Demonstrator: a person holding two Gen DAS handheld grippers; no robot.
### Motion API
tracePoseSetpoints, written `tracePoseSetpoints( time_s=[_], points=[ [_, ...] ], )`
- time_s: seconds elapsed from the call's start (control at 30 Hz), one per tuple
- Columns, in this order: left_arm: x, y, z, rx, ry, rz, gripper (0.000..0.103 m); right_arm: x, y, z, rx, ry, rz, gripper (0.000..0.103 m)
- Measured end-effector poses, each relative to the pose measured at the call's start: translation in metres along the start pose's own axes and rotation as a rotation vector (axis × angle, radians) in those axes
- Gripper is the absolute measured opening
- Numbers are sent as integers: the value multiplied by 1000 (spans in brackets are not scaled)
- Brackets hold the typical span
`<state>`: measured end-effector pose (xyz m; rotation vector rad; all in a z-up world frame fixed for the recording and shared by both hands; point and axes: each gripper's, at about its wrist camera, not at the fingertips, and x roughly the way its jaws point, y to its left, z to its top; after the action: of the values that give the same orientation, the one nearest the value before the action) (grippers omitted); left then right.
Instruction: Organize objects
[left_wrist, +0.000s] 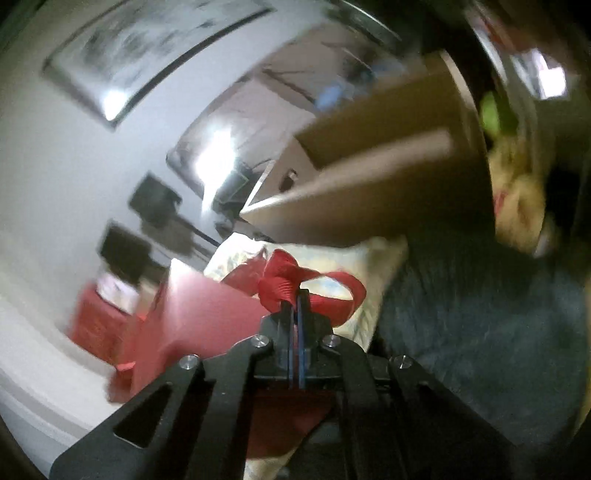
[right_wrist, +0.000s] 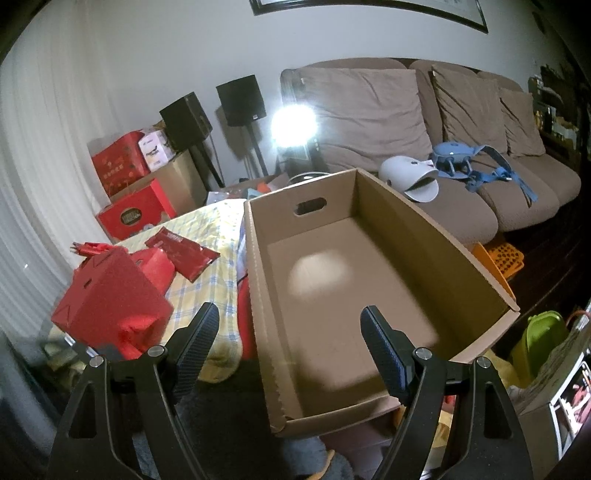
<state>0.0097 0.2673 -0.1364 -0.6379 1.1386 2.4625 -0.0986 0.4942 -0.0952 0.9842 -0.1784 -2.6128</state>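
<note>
My left gripper (left_wrist: 296, 295) is shut on the red ribbon handle (left_wrist: 291, 278) of a red gift box (left_wrist: 192, 317), which hangs tilted below it; the view is blurred. The same red gift box (right_wrist: 110, 299) shows at the left of the right wrist view, lifted above the yellow checked cloth (right_wrist: 210, 266). An open, empty cardboard box (right_wrist: 354, 280) lies in the middle; in the left wrist view the cardboard box (left_wrist: 376, 184) is above and beyond the ribbon. My right gripper (right_wrist: 288, 339) is open and empty, just in front of the box's near end.
Flat red packets (right_wrist: 183, 254) lie on the cloth. Red cartons (right_wrist: 125, 184) and black speakers (right_wrist: 214, 107) stand at the back left. A beige sofa (right_wrist: 424, 122) holds a white helmet (right_wrist: 410, 177) and blue straps (right_wrist: 476, 166). An orange crate (right_wrist: 502, 258) and green lid (right_wrist: 539, 336) sit right.
</note>
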Motion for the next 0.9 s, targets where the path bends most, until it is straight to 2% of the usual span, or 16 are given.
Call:
tracePoseSetpoints(
  time_s=[0.03, 0.1, 0.17, 0.27, 0.33, 0.43, 0.5, 0.6, 0.73, 0.83, 0.9],
  points=[
    [-9, 19, 8, -69, -13, -28, 1, 0, 0, 0, 0, 0, 0, 80],
    [-29, 56, 23, -167, -49, -39, 1, -1, 2, 0, -4, 0, 4, 80],
    [-45, 88, 35, -231, -82, -19, 1, -2, 5, 0, -9, -3, 6, 80],
    [-56, 140, 37, -353, -87, 6, 1, -2, 8, -1, -12, -1, 9, 80],
    [-55, 180, 24, -476, -56, -25, 1, -2, 10, -2, -16, 0, 12, 80],
    [-50, 215, -8, -569, 2, -4, 1, -2, 12, -2, -18, 2, 16, 80],
    [-52, 216, -34, -598, 38, 4, 1, -1, 13, -3, -16, 5, 20, 80],
    [-46, 212, -68, -644, 103, -32, 1, 5, 17, -5, -15, 19, 34, 80],
    [-47, 194, -95, -686, 137, -68, 1, 19, 26, -10, -5, 52, 68, 80],
    [-44, 190, -106, -735, 141, -105, 1, 32, 39, -15, 42, 95, 170, 80],
    [-40, 190, -107, -741, 146, -126, 1, 41, 46, -19, 90, 133, 272, 80]
  ],
)
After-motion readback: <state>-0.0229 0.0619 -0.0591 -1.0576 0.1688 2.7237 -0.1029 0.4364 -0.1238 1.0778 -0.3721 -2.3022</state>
